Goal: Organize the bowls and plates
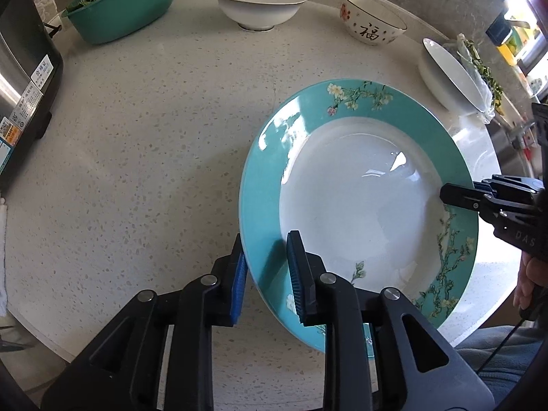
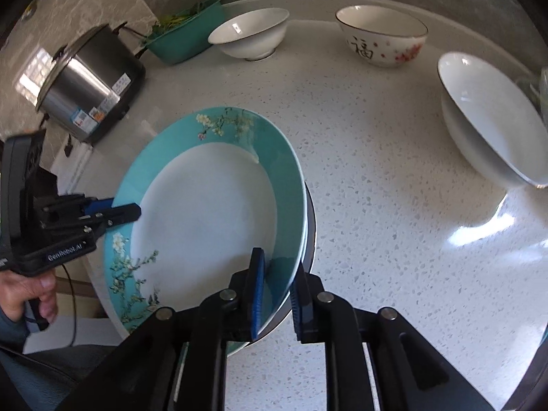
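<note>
I have a teal-rimmed plate (image 1: 356, 205) with a white well and blossom sprigs caught from two sides near the front edge of the speckled table (image 1: 144, 130). My left hand-held gripper (image 1: 267, 281) straddles the plate's near-left rim, its blue pads narrowly apart; one pad sits under the rim and the other above it, and I see a sliver of gap at the upper pad, so the jaws look loosened rather than clamped. My right hand-held gripper (image 2: 275, 294) straddles the opposite rim the same way, jaws narrow, with the rim between the pads and not clearly pressed. No earlier view tells me more. The plate sits tilted, its right side overhanging something dark beneath it in the right wrist view.

Along the table's far edge stand a plain white bowl (image 1: 260, 0) and, to its right, a patterned bowl (image 1: 373, 19) with a black character and red flowers. A shallow white dish (image 2: 493, 120) lies near the right edge. At the far left corner sit a teal basin of greens (image 1: 120, 7) and a steel rice cooker (image 2: 85, 82).
</note>
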### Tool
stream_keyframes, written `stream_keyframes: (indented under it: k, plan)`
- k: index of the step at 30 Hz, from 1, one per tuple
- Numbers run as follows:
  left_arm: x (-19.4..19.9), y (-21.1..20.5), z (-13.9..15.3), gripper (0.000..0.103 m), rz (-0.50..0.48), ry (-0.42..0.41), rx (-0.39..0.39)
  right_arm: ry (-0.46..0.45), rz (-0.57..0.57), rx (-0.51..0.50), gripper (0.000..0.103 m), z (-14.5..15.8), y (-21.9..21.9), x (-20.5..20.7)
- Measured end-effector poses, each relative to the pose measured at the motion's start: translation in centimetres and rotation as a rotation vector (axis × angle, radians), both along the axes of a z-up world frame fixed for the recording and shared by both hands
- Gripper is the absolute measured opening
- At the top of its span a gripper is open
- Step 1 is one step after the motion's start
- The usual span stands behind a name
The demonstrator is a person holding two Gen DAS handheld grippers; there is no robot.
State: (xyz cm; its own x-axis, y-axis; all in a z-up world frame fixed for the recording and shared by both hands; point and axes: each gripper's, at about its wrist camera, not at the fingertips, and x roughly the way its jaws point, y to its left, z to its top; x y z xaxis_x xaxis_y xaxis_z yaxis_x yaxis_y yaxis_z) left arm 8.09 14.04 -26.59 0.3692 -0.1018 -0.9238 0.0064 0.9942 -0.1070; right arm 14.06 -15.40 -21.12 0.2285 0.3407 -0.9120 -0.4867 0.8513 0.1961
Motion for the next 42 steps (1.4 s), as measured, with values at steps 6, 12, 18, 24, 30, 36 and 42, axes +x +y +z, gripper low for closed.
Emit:
stream_keyframes:
  k: [6, 12, 18, 24, 30, 36, 42]
  plan:
    - [0.3, -1.5, 0.5, 0.021, -0.026, -0.010, 0.019, -0.070, 0.031, -0.160, 0.026, -0.5, 1.4, -1.0]
    - [0.3, -1.8, 0.5, 0.021, -0.035, -0.015, 0.005, -0.077, 0.004, -0.167, 0.028, -0.4, 1.5, -0.3]
    - [0.1, 0.1, 1.5, 0.080, 0.013, -0.037, -0.009, -0.075, -0.066, -0.122, 0.046, 0.3, 0.6, -0.3]
    - [2.0, 0.3, 6.5, 0.103, -0.006, -0.157, -0.050, -0.097, -0.220, -0.011, 0.072, 3.3, -4.5, -0.3]
    - [6.5, -6.1, 11.3, 0.103, -0.203, -0.243, -0.147, -0.125, -0.450, 0.117, 0.075, 6.5, -14.9, 1.6]
    - [13.8, -13.6, 11.0, 0.103, -0.283, -0.166, -0.166, -0.098, -0.630, 0.351, 0.075, 7.6, -24.7, 6.0]
    - [22.4, -19.9, 8.0, 0.101, -0.316, -0.086, -0.071, -0.010, -0.638, 0.402, 0.075, 4.7, -27.0, 10.9]
